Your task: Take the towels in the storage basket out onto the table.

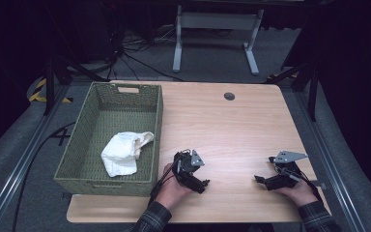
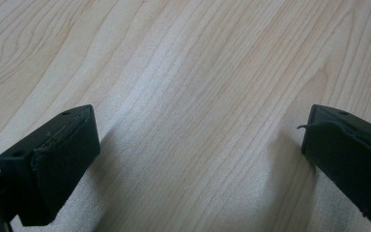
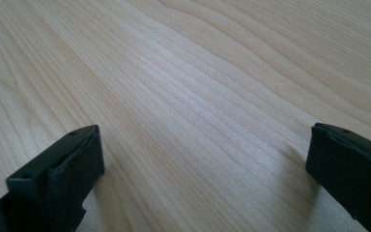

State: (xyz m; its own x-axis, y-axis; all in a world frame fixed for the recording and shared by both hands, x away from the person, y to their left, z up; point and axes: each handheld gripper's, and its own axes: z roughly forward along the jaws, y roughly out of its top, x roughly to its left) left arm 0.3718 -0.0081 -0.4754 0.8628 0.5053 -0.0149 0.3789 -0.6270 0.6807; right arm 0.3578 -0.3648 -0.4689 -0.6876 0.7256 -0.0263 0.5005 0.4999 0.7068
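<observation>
- The crumpled white cloth (image 1: 123, 152) lies inside the green woven rectangular basket (image 1: 84, 121), on its floor towards the near end and just beside the basket's right wall.
- The basket stands on the left part of the pale wooden table (image 1: 232, 130). Its long axis runs away from the person, and its near left corner reaches past the table's edge.
- The left gripper (image 1: 193, 175) rests low over the table just right of the basket's near right corner. From it the cloth lies to the left and a little forward, on the far side of the basket wall.
- In the left gripper view the two black jaws stand wide apart with nothing but bare wood grain between them, so this gripper is spread and empty.
- The right gripper (image 1: 265, 181) sits near the table's near right edge, well apart from the basket. Its jaws are likewise spread over bare wood, holding nothing.
- The left hand is plainly the nearer one to the cloth. I judge that any reach for it must first rise over the basket's right wall and then come down inside.
- The middle and far table lie bare apart from a small round dark grommet (image 1: 229, 96) near the far edge, which leaves ample room for moving or setting something down.
</observation>
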